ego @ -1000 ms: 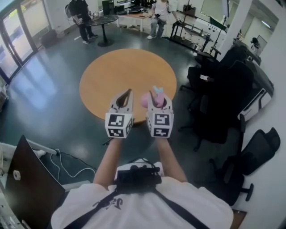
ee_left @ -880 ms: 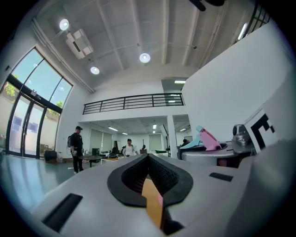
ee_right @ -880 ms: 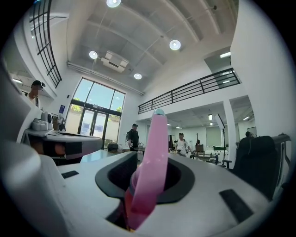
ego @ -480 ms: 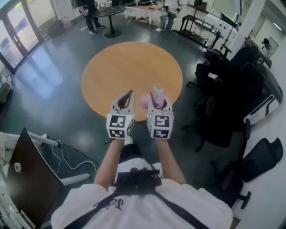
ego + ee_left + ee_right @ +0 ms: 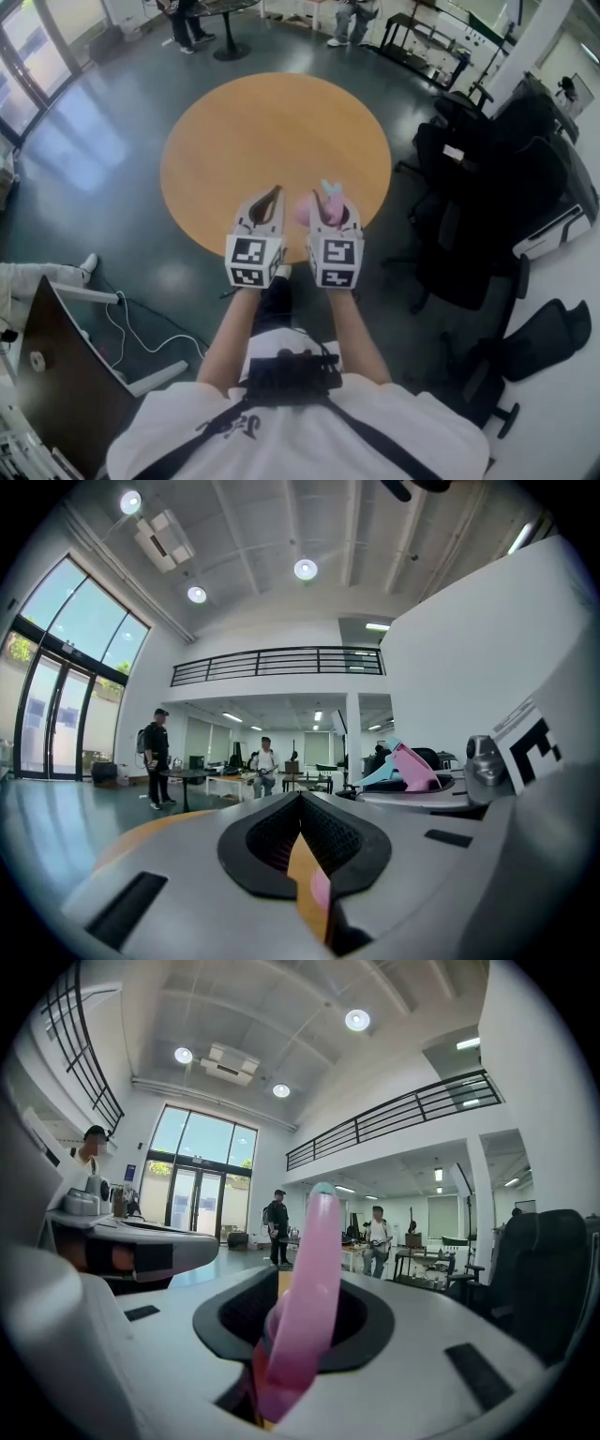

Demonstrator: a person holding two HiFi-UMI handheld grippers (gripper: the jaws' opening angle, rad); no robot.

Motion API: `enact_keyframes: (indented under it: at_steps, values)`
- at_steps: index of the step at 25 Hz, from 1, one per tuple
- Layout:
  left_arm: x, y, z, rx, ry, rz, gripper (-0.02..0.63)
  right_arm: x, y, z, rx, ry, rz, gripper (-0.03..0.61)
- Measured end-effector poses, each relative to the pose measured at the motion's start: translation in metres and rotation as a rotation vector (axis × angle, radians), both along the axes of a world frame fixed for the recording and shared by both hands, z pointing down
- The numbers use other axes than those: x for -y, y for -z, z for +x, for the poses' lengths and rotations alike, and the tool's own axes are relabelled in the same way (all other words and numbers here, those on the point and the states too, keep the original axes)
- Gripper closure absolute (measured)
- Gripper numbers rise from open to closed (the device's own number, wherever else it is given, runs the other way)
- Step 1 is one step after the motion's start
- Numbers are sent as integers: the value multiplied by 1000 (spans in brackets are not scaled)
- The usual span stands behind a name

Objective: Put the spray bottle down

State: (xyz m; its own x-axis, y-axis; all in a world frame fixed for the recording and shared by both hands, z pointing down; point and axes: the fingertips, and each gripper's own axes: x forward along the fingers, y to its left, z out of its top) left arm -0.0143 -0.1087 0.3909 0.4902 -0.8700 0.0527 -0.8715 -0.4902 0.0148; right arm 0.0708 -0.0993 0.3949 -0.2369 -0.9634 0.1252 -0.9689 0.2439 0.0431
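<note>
A pink spray bottle with a pale blue trigger head stands upright between the jaws of my right gripper, which is shut on it. In the right gripper view the bottle rises from the jaw opening and fills the middle. The left gripper hangs beside it, jaws together and nothing in them. Both are over the near edge of a round orange table. In the left gripper view the bottle's head shows at the right.
Black office chairs crowd the right side of the table. A dark laptop and white cables lie at the lower left. Two people stand by far tables. Grey floor surrounds the table.
Both grippers have come forward and lower toward the round table, which now looks larger and nearer. The grip on the bottle and the left jaws look the same.
</note>
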Motion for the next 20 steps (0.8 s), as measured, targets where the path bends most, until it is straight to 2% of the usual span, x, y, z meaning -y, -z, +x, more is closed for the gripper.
enact_keyframes:
  at_steps: [4, 13, 20]
  values:
    - [26, -19, -3, -3, 9, -50, 601, 27, -15, -4, -19, 7, -36, 446]
    - [89, -52, -13, -2, -2, -110, 601, 92, -56, -10, -76, 9, -122, 445]
    - [131, -80, -7, 4, -18, -171, 601, 135, -92, -5, -102, 9, -193, 445]
